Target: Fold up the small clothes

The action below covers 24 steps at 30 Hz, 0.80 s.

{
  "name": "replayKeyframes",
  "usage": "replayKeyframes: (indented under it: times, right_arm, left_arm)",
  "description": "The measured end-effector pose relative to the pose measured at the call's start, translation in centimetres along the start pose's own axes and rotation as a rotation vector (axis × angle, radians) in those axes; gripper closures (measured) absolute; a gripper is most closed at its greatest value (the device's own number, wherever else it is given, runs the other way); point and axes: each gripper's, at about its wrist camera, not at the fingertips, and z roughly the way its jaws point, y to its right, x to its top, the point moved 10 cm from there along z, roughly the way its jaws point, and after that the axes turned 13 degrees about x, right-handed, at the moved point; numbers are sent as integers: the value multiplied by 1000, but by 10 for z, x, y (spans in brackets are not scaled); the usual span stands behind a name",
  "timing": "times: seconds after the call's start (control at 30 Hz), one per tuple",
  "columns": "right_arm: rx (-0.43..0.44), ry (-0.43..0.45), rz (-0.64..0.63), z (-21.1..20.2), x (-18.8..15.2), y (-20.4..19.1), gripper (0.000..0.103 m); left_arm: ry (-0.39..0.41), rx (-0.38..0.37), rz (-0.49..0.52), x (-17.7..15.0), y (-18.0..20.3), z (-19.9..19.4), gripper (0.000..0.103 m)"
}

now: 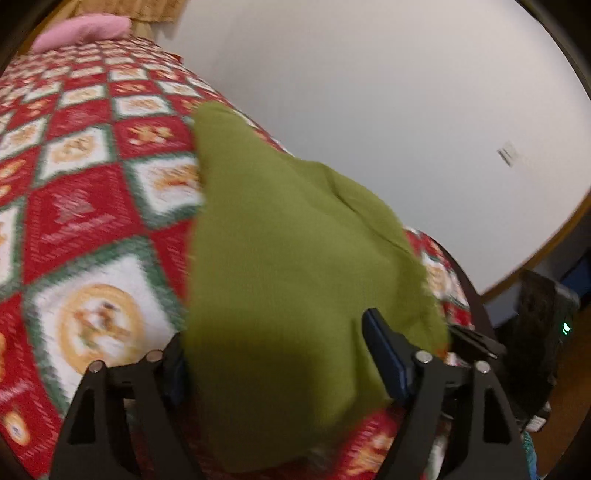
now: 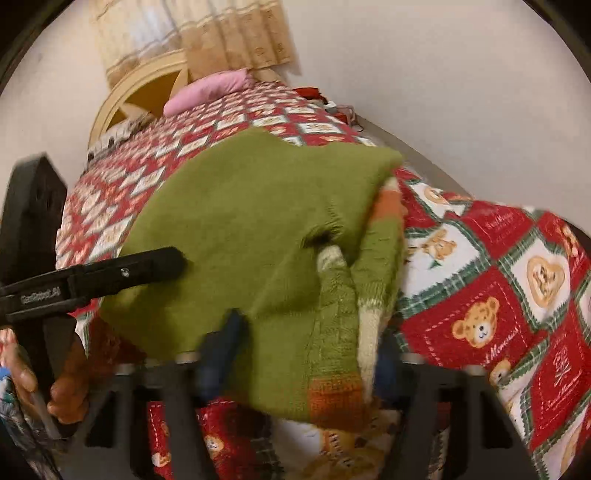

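White walls and a beige curtain back your bed, spread with a red, white and green teddy-bear patterned quilt. Your olive-green knitted sweater lies at the quilt's near edge. Your left claw stands wide, straddling the knit. Your right claw is narrower around its striped sleeve; grip unclear.
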Motion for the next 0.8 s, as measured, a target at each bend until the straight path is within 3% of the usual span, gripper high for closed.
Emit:
replayKeyframes:
  times: [0.03, 0.07, 0.1, 0.17, 0.27, 0.37, 0.47, 0.6, 0.73, 0.8]
  right_arm:
    - [18, -4, 39, -1, 0, 1, 74]
    - [60, 2, 102, -4, 3, 5, 79]
    - [102, 15, 149, -7, 5, 8, 81]
    - [168, 42, 213, -17, 11, 11, 83]
    - [239, 76, 273, -36, 14, 11, 85]
    - [209, 59, 264, -36, 4, 10, 85]
    - [160, 30, 247, -25, -7, 13, 85]
    - [97, 77, 192, -25, -18, 14, 83]
    - [38, 83, 159, -34, -28, 16, 65]
    - [15, 86, 137, -39, -34, 14, 63]
  left_arm:
    - [-20, 10, 8, 0, 6, 3, 34]
    - [-31, 32, 17, 3, 9, 5, 43]
    - [-36, 55, 19, 5, 10, 6, 47]
    - [-52, 26, -20, 11, 11, 1, 60]
    - [-82, -26, -88, 17, 10, -5, 67]
    - [-99, -16, -83, 13, 14, -2, 67]
    - [-107, 65, -58, 4, 11, 10, 63]
    - [-70, 109, -33, 4, 14, 13, 57]
    - [1, 293, 51, 19, 14, 14, 32]
    - [27, 340, 74, 23, 18, 13, 32]
